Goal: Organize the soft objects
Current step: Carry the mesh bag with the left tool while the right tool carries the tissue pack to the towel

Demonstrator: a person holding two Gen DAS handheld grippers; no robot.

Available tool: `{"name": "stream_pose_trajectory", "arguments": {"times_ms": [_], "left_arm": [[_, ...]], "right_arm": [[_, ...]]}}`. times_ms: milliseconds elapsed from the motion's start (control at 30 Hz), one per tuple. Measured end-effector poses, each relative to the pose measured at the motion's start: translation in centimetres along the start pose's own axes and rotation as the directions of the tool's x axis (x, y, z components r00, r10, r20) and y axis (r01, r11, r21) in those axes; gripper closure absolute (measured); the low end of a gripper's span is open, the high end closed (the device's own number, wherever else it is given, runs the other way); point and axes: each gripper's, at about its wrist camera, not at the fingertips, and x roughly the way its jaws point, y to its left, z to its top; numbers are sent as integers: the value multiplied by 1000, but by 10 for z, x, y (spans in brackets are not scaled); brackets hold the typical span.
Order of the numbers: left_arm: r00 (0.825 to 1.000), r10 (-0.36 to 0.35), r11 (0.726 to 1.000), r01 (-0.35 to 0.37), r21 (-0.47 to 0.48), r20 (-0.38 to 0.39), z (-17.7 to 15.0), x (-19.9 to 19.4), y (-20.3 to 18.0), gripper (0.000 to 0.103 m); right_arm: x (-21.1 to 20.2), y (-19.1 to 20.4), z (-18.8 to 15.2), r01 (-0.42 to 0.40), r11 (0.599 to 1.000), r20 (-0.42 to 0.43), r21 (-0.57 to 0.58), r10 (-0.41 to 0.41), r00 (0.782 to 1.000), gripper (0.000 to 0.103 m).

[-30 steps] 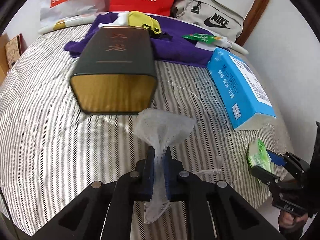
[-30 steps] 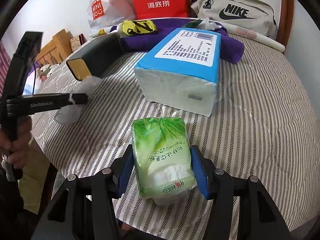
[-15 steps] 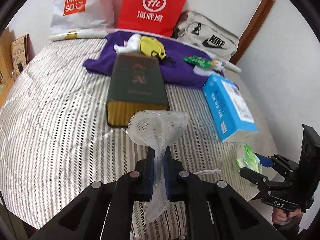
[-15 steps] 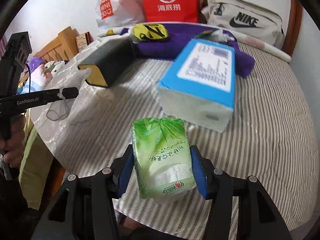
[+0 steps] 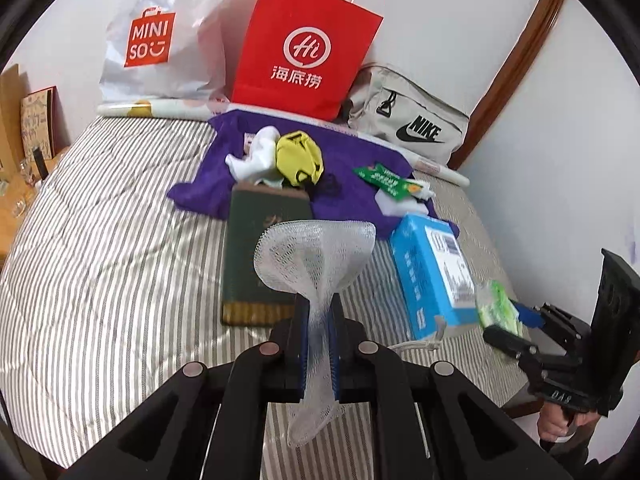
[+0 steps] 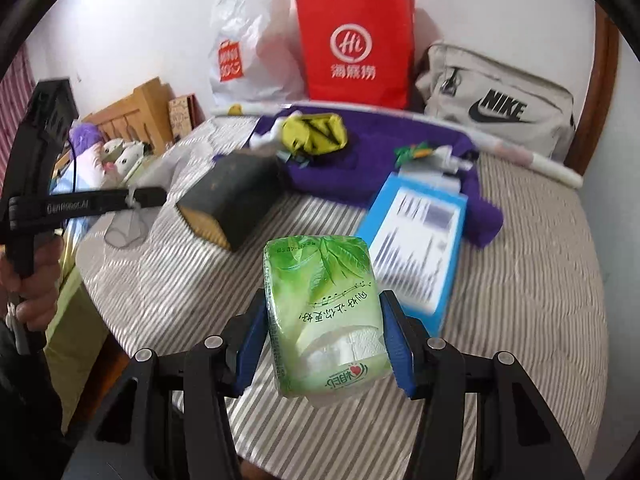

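Two grippers are each clamped on a soft thing above a bed with a grey-and-white striped cover. The left gripper has its blue pads pressed tight on the narrow waist of a white mesh net, which flares out ahead of the fingertips and hangs limp behind them, clear of the cover. The right gripper holds a green pack of tissues across its width, one blue pad against each side, the pack lifted off the bed. Beyond the net lies a dark green box with a gold end, flat on the stripes, and to its right a blue pack of tissues, one corner on a purple cloth. On that cloth sit a white soft item touching a yellow one, with a green sachet further right. Along the wall behind stand a white Miniso bag, a red paper bag and a grey Nike bag. In the right wrist view a hand grips the left tool's handle at the bed's edge.
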Motion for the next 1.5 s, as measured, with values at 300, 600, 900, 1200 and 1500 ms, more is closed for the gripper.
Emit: {"name": "stream_pose_trajectory", "arguments": {"times_ms": [300, 600, 900, 1200, 1500], "left_arm": [[1000, -4, 1000, 4, 21, 6, 33, 11, -7, 94], [1000, -2, 999, 2, 46, -8, 65, 37, -17, 94], [1000, 6, 997, -4, 76, -26, 90, 66, -28, 94], [998, 3, 998, 1, 63, -59, 116, 97, -29, 94], [994, 3, 998, 4, 68, -111, 139, 135, -37, 94]], "right_arm": [[3, -16, 46, 5, 999, 63, 32, -7, 998, 49], [19, -36, 84, 23, 998, 78, 58, -28, 997, 49], [33, -63, 120, 64, 995, 105, 70, -71, 992, 49], [47, -90, 145, 103, 993, 120, 54, -109, 987, 49], [80, -114, 165, 87, 993, 93, 74, -94, 991, 49]]}}
